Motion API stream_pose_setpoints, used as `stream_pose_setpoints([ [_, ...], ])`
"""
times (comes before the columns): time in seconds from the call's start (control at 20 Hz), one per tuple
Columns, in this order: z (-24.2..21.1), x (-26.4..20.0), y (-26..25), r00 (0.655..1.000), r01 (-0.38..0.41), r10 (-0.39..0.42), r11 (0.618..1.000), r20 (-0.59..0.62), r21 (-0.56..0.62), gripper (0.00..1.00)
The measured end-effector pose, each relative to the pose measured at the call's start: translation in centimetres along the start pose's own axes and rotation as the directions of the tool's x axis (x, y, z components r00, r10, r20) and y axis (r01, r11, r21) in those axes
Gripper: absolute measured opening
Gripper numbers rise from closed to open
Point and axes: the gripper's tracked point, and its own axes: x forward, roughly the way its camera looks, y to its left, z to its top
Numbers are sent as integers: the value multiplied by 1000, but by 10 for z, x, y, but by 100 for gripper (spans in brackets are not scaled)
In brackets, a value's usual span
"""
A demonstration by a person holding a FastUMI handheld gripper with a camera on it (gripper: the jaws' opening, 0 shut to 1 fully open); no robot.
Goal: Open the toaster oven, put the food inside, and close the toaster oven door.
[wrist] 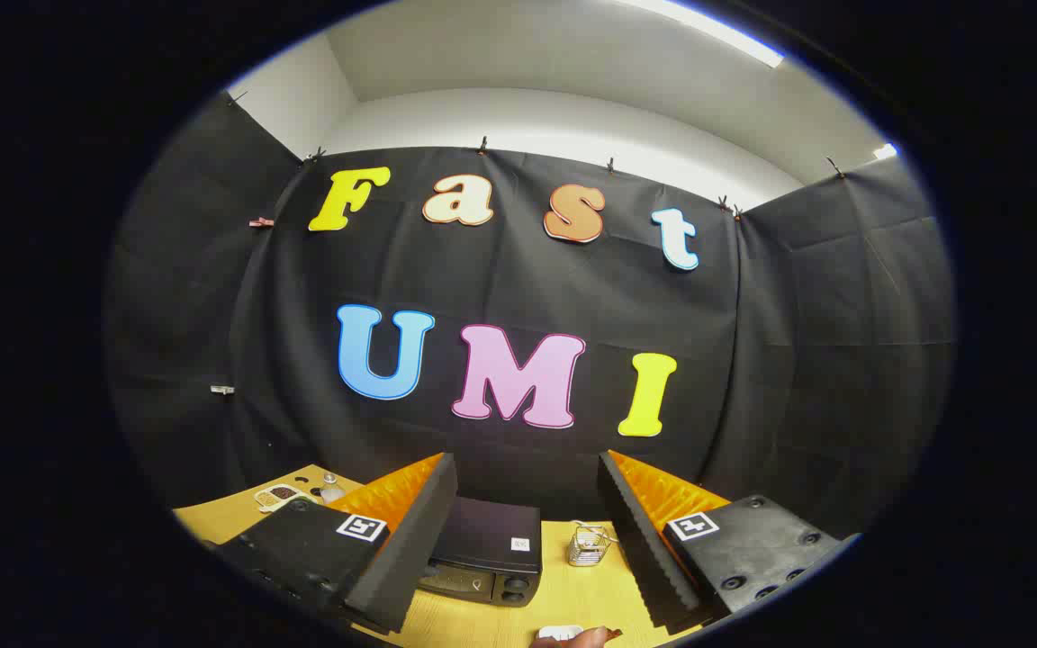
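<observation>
The gripper [527,540] is held high above the wooden table [563,598], angled so that most of the picture is booth wall and ceiling. Its two fingers stand wide apart in the lower part of the frame, left finger [397,553] and right finger [649,549], with nothing between them under pressure; they grip nothing.

The toaster oven [487,551], a dark box, sits on the table in the gap between the fingers, closer to the left finger, whose edge overlaps the oven's left side. Its door appears closed; two round knobs show at the right end of its front face. To the oven's right, still between the fingers and near the right finger, stands a small wire basket [589,545], apart from the oven.

At the very bottom centre of the frame, nearer than the oven, lies a small plate [559,633] with a brown piece of food [592,635] on it; both are cut off by the frame's lower edge and cannot be identified further.

At lower left, beyond the left finger, a small divided dish [277,494] and a clear glass jar [331,489] sit on the table just beside each other.
</observation>
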Motion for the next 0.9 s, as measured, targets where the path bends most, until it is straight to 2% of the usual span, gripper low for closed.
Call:
stream_pose_setpoints([
  [0.55, -14, -8, 5, 997, 52, -45, 992, -64, 112, 97],
  [0.9, -14, -1, 21, 997, 43, -36, 994, -61, 102, 97],
])
